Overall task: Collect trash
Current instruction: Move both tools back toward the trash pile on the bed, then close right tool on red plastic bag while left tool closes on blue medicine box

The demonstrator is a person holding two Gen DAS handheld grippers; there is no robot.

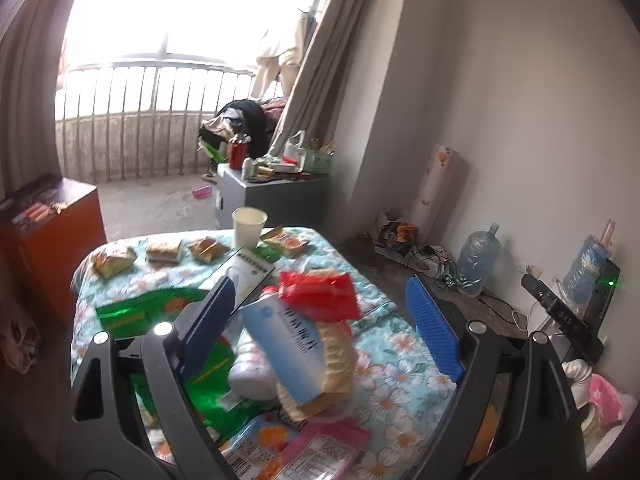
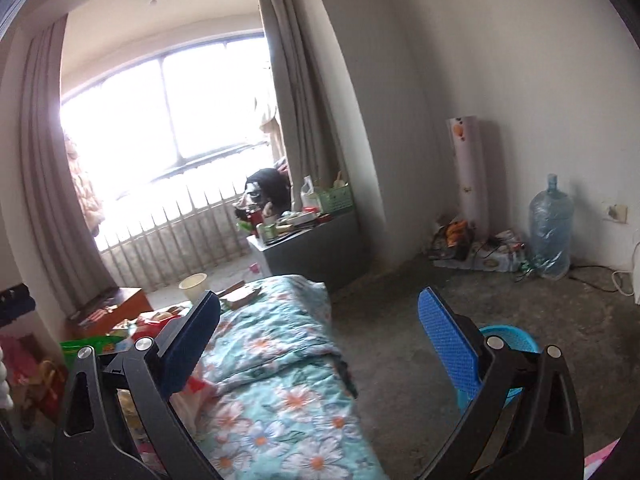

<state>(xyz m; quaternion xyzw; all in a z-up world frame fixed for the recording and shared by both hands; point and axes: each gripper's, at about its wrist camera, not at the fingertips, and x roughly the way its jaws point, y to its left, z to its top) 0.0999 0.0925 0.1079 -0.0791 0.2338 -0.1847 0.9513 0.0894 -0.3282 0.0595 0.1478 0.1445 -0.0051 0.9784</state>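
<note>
Both of our tools, the left tool (image 1: 320, 312) and the right tool (image 2: 320, 332), gape wide, gripping nothing (trash, a red wrapper (image 1: 318, 294) topmost, litters the floral bed (image 1: 400, 364)).

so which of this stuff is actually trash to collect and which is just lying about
Belongs to the job:
- red wrapper
- blue and white packet
- pink packet
- green bag
- paper cup
- snack packets at the far edge
- blue basket, probably the bin

Just lying about:
- water jug
- grey cabinet
- orange box
- floral cloth
</note>
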